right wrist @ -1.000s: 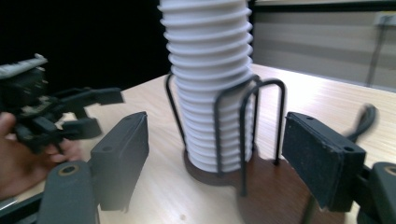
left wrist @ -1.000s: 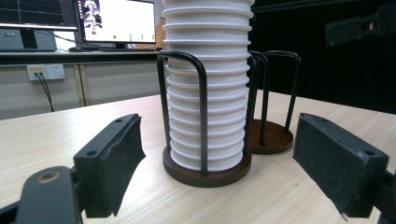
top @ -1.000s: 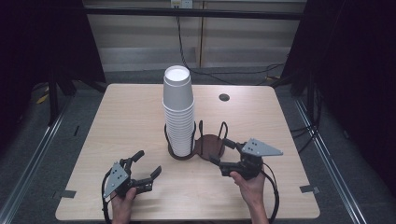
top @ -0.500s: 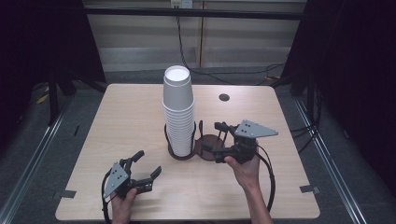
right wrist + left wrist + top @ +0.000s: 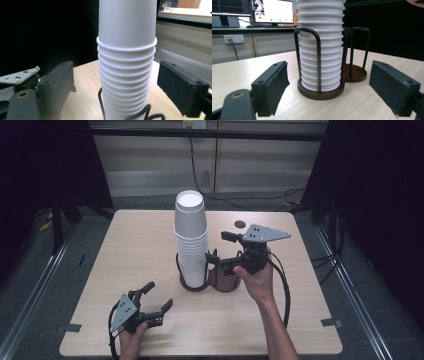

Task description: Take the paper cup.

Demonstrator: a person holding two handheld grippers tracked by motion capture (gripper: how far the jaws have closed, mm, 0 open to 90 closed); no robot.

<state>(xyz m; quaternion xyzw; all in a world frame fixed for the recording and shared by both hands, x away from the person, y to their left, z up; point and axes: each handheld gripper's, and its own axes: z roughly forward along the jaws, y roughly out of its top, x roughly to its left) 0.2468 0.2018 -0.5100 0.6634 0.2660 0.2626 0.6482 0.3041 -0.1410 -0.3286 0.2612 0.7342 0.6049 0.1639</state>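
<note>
Tall stack of white ribbed paper cups [image 5: 191, 240] stands in dark wire holder [image 5: 207, 279] mid-worktop [image 5: 125, 255]. Right tool [image 5: 224, 252] beside stack, jaws wide, empty. Left tool [image 5: 157, 300] near front edge, jaws apart, empty.

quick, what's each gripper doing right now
Left gripper: open, holding nothing, low on the table.
Right gripper: open, holding nothing, raised beside the cup stack.

The stack of cups [image 5: 191, 240] stands in the holder's [image 5: 207, 282] left ring, just ahead of the right gripper's fingers [image 5: 231, 236] — the left gripper's fingers [image 5: 165, 306] lie well nearer the table's [image 5: 125, 250] front edge.
</note>
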